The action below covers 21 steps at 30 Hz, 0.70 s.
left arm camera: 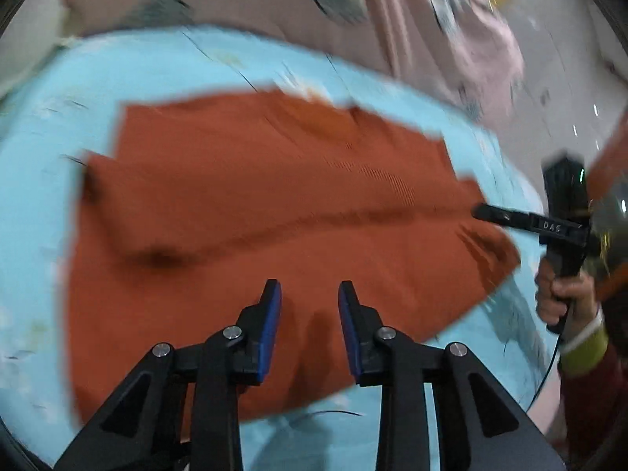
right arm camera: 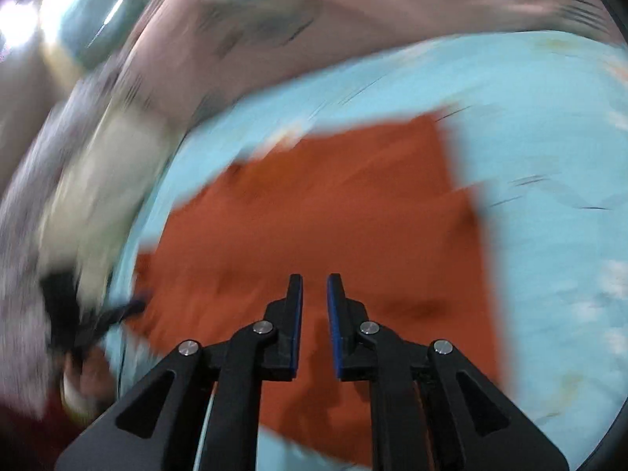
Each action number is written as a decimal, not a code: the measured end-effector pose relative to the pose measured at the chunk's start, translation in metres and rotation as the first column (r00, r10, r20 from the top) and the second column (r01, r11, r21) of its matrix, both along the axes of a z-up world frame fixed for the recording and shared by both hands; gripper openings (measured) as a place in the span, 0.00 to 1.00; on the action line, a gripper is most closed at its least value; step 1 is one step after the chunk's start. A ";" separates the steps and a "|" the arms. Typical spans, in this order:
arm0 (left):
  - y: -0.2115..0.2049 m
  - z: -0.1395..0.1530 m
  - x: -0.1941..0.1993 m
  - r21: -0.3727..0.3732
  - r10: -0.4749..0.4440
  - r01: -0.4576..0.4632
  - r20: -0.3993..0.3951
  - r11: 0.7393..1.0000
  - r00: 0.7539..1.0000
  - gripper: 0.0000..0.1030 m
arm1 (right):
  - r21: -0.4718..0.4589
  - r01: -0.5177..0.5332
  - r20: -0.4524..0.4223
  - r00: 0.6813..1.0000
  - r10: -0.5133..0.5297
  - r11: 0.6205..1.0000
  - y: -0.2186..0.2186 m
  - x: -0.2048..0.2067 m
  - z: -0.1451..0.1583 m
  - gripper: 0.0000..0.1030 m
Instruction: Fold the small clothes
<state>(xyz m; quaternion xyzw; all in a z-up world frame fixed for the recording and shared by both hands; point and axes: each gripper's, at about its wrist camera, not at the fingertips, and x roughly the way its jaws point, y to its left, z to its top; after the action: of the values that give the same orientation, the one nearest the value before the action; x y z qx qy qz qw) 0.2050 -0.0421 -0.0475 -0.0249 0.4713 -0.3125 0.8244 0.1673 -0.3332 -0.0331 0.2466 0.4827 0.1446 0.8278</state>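
Note:
An orange-red garment (left arm camera: 255, 204) lies spread flat on a light blue sheet (left arm camera: 59, 117); it also fills the middle of the right wrist view (right arm camera: 333, 216). My left gripper (left arm camera: 310, 290) hovers over its near edge, jaws open and empty. My right gripper (right arm camera: 314, 282) is over the garment too, jaws a little apart with nothing between them. In the left wrist view the right gripper (left arm camera: 481, 212) reaches the garment's right edge. In the right wrist view the left gripper (right arm camera: 133, 308) shows blurred at the garment's left edge.
A pink patterned blanket (left arm camera: 392, 19) lies bunched beyond the blue sheet (right arm camera: 549, 157). A pale pillow or cloth (right arm camera: 106, 180) lies at the left in the right wrist view. The person's hand (left arm camera: 561, 298) holds the right gripper's handle.

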 end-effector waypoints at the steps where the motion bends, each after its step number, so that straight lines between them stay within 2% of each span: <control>1: -0.012 -0.007 0.005 0.058 -0.009 0.009 -0.001 0.998 1.000 0.29 | -0.022 -0.117 -0.028 0.993 0.116 0.993 0.025 0.005 -0.007 0.15; 2: -0.019 -0.011 0.009 0.096 -0.014 0.014 0.006 0.995 1.000 0.26 | -0.062 -0.174 -0.049 0.984 0.171 0.983 0.037 0.009 -0.012 0.15; 4: -0.023 -0.008 0.028 0.101 -0.026 0.023 0.026 0.995 0.999 0.26 | -0.212 -0.232 -0.087 0.972 0.218 0.949 0.052 0.020 -0.021 0.12; 6: -0.021 -0.004 0.055 0.136 0.011 -0.015 0.035 0.991 0.999 0.19 | -0.267 -0.207 -0.076 0.978 0.194 0.941 0.042 0.038 -0.023 0.12; 7: -0.017 -0.002 0.078 0.139 0.049 -0.054 0.038 0.989 0.998 0.14 | -0.303 -0.165 -0.066 0.986 0.152 0.938 0.032 0.048 -0.022 0.12; 8: -0.012 0.000 0.095 0.129 0.080 -0.084 0.036 0.988 0.996 0.14 | -0.330 -0.119 -0.056 0.993 0.106 0.936 0.022 0.058 -0.021 0.11; 10: 0.002 0.005 0.131 0.093 0.161 -0.163 0.030 0.982 0.987 0.14 | -0.326 0.010 -0.022 1.000 -0.018 0.945 -0.006 0.076 -0.018 0.12; 12: 0.014 0.013 0.150 0.076 0.226 -0.229 0.047 0.971 0.973 0.13 | -0.304 0.183 0.016 0.982 -0.187 0.935 -0.041 0.086 -0.014 0.12; 13: 0.020 0.017 0.157 0.059 0.250 -0.253 0.052 0.966 0.967 0.13 | -0.232 0.274 0.021 0.961 -0.277 0.933 -0.064 0.086 -0.013 0.12; 15: 0.032 0.024 0.159 0.018 0.294 -0.295 0.049 0.955 0.955 0.14 | -0.155 0.347 0.013 0.937 -0.349 0.925 -0.083 0.079 -0.013 0.12; 16: 0.039 0.030 0.154 0.018 0.338 -0.340 0.076 0.940 0.938 0.26 | -0.144 0.357 0.014 0.933 -0.358 0.923 -0.085 0.075 -0.012 0.12; 17: 0.046 0.035 0.148 0.026 0.367 -0.372 0.104 0.928 0.924 0.50 | -0.145 0.349 0.020 0.936 -0.350 0.926 -0.083 0.069 -0.010 0.12; 18: 0.055 0.040 0.138 0.015 0.401 -0.407 0.144 0.913 0.905 0.59 | -0.145 0.336 0.021 0.941 -0.337 0.931 -0.080 0.064 -0.009 0.12; 19: 0.061 0.048 0.130 -0.004 0.422 -0.427 0.168 0.904 0.891 0.65 | -0.141 0.319 0.019 0.947 -0.320 0.937 -0.075 0.058 -0.009 0.12; 21: 0.077 0.053 0.120 -0.015 0.456 -0.461 0.174 0.887 0.873 0.65 | -0.136 0.285 0.015 0.958 -0.286 0.949 -0.061 0.044 -0.007 0.12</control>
<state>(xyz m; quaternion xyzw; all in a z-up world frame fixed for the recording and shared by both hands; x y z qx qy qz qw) 0.3248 0.0348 0.0055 -0.0974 0.3830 -0.1028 0.9128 0.2113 -0.3946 -0.0401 0.2568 0.4528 -0.0107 0.8537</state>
